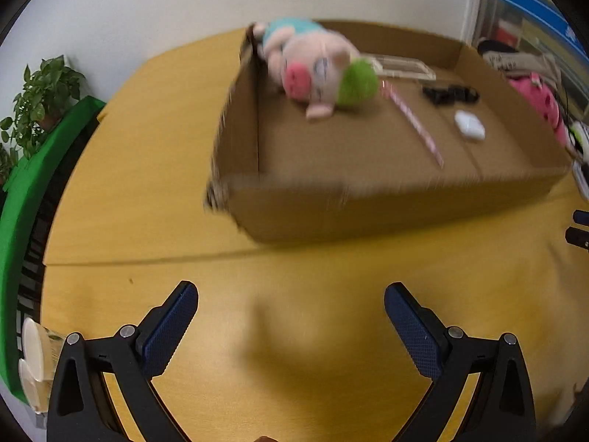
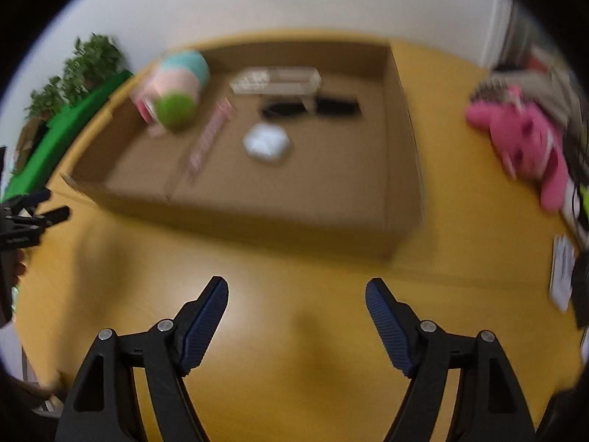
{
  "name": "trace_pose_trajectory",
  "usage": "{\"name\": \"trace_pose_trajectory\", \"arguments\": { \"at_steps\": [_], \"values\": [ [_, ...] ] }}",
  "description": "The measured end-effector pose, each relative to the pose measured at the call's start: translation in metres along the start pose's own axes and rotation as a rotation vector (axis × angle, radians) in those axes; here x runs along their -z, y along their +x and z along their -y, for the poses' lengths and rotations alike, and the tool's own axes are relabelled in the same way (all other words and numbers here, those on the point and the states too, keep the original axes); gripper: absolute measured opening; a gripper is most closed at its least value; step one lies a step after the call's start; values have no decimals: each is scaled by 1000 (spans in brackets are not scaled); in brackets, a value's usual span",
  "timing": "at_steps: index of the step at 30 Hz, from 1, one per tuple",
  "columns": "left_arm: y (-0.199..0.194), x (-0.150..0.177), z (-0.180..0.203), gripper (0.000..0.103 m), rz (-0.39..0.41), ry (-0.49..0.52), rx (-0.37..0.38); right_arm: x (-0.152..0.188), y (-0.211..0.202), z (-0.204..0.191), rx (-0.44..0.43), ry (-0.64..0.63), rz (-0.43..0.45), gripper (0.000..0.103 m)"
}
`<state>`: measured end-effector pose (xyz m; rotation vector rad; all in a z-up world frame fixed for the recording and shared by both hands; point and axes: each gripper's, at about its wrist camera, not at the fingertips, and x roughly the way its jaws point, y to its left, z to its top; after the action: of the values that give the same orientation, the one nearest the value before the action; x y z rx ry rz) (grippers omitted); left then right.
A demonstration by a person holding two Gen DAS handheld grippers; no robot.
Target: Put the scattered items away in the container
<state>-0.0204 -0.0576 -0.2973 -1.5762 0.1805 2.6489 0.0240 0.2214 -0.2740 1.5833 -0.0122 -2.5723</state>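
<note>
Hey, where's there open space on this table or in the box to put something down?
Free: yellow table before the cardboard box; box floor nearest you, beside the white case. Crowded: the box's far-left corner with the pink plush pig.

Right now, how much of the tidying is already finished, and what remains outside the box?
Done: the cardboard box already holds the pig plush, a pink strip, a white case, a clear tray and a black item. In hand: nothing; the left gripper and right gripper are open and empty above the table. Left: the pink plush outside, right of the box.
</note>
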Motion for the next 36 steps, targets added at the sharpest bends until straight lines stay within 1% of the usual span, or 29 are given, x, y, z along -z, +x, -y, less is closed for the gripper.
{"name": "trace_pose_trajectory", "arguments": {
  "at_steps": [1,3,4,5,7,9,10,12,13,14,16,18,19,24,36],
  "values": [
    [7,9,-1,103,-3,20,1,14,14,9,18,21,-40,77],
    [15,19,-1,103,-8,60,15,35,34,24,48,47,-89,77],
    [19,23,-1,103,-13,81,27,43,38,27,60,33,-81,83],
    [24,27,1,103,-7,102,34,49,39,26,82,-17,-40,83],
    [30,33,4,103,7,146,62,51,40,27,48,-37,-13,83],
    [30,36,4,103,46,162,103,53,41,26,30,-75,22,84],
    [31,35,3,103,52,162,114,54,42,25,31,-104,41,87],
    [35,33,0,103,55,144,145,58,41,23,7,-150,102,90],
    [36,33,-3,103,56,135,168,61,40,23,-7,-167,125,95],
    [37,33,-4,103,68,141,171,62,41,23,-19,-182,136,103],
    [35,35,-7,103,103,175,194,66,42,22,-45,-213,152,103],
    [36,36,-12,103,147,205,219,62,44,21,-52,-221,152,103],
    [36,36,-13,103,153,212,232,60,44,22,-54,-222,152,103],
    [37,35,-15,103,152,226,241,62,45,31,-47,-216,154,103],
    [41,33,-12,103,151,226,240,64,45,32,-50,-223,155,103]
  ]
}}
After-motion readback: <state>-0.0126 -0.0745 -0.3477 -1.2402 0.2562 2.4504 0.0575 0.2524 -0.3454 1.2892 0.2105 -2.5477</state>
